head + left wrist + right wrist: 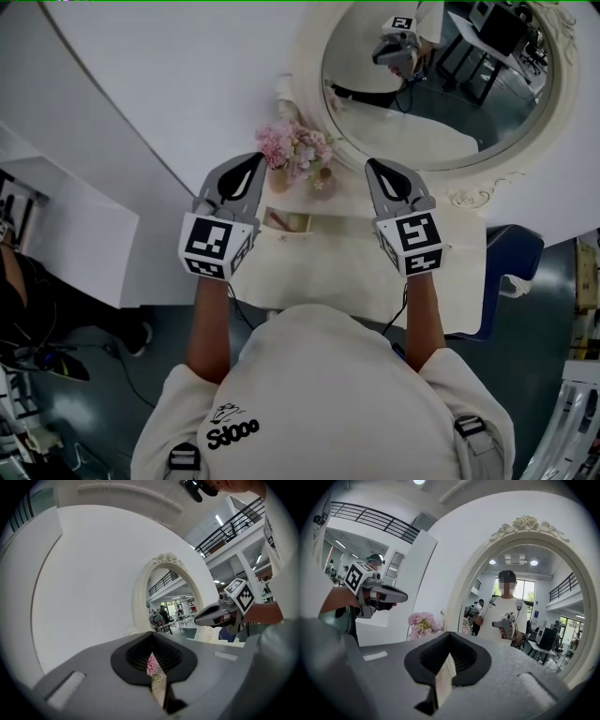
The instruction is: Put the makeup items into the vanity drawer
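My left gripper [254,162] and my right gripper [373,167] are held side by side above the cream vanity table [328,258], both pointing toward the mirror. Each is shut with nothing between its jaws. In the left gripper view the jaws [151,637] meet with only a thin slit, and the right gripper [220,613] shows off to the right. The right gripper view shows its jaws [449,638] together too, with the left gripper [379,592] at the left. A small rectangular pink-and-gold item [286,222] lies on the table between the grippers. No drawer is in sight.
An oval mirror in a cream ornate frame [309,112] leans at the back of the table. A bunch of pink flowers [295,150] stands in front of it, just ahead of the gripper tips. A blue chair [511,253] is at the right, and a white wall [141,84] curves behind.
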Demonstrator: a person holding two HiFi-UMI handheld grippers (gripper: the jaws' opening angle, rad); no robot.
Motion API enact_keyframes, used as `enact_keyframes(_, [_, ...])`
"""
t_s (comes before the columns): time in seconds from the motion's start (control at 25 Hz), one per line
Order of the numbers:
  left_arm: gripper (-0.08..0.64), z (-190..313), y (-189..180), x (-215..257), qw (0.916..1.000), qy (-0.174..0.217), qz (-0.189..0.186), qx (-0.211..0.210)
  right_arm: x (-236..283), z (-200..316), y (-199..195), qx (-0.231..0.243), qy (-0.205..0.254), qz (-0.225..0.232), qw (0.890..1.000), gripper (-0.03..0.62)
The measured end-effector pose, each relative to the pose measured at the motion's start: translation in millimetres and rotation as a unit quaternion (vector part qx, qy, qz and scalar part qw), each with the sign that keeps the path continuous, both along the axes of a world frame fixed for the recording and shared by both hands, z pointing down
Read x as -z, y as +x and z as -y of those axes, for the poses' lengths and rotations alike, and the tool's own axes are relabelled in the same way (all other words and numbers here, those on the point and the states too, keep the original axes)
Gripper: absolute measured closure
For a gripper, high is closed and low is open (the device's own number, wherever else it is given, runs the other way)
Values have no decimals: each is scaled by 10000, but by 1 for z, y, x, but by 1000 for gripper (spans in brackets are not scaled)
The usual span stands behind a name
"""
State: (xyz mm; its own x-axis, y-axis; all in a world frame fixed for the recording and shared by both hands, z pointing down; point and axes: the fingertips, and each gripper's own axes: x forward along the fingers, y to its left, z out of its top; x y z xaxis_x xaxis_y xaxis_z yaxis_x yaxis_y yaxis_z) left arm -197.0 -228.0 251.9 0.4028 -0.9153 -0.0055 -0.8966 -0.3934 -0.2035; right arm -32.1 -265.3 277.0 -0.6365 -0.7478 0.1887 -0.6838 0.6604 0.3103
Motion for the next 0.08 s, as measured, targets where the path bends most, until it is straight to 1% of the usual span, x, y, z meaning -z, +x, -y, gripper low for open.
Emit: enact_keyframes(0.08, [543,1,0,1,10000,12,2,-19,1,1,-2,0,1,-1,10000,591])
